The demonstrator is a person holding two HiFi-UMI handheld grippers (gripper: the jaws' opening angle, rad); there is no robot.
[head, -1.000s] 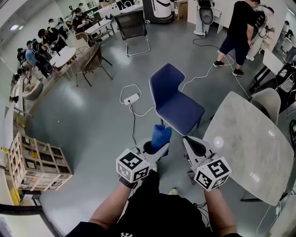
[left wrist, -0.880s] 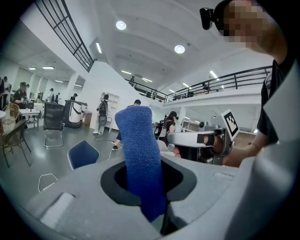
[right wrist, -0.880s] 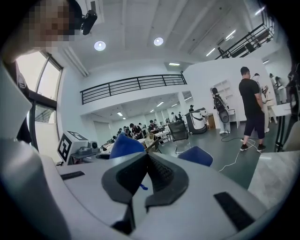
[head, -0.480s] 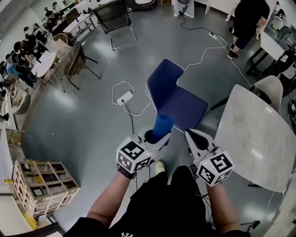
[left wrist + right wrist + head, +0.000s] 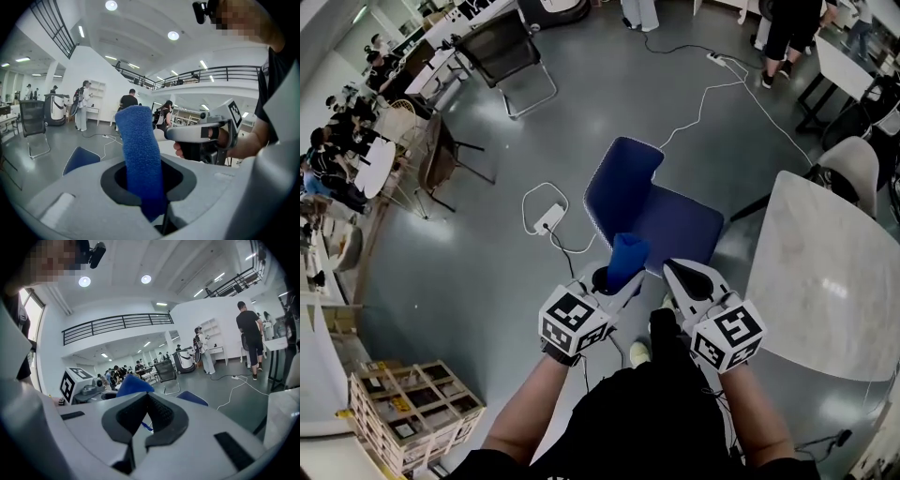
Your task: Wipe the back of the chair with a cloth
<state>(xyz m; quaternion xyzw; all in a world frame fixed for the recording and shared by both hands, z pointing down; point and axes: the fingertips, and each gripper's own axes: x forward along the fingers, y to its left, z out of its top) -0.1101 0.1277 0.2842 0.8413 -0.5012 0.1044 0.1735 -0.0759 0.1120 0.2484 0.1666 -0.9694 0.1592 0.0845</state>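
Left gripper (image 5: 621,284): jaws clamped on blue cloth (image 5: 626,259), near the chair (image 5: 667,217)
Right gripper (image 5: 679,276): jaws together, holding nothing

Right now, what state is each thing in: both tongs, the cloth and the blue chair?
Left tongs: shut on the cloth.
Right tongs: shut, nothing held.
Cloth: rolled, standing up out of the left tongs, not touching the chair.
Chair: upright, seat bare, back not yet reached.
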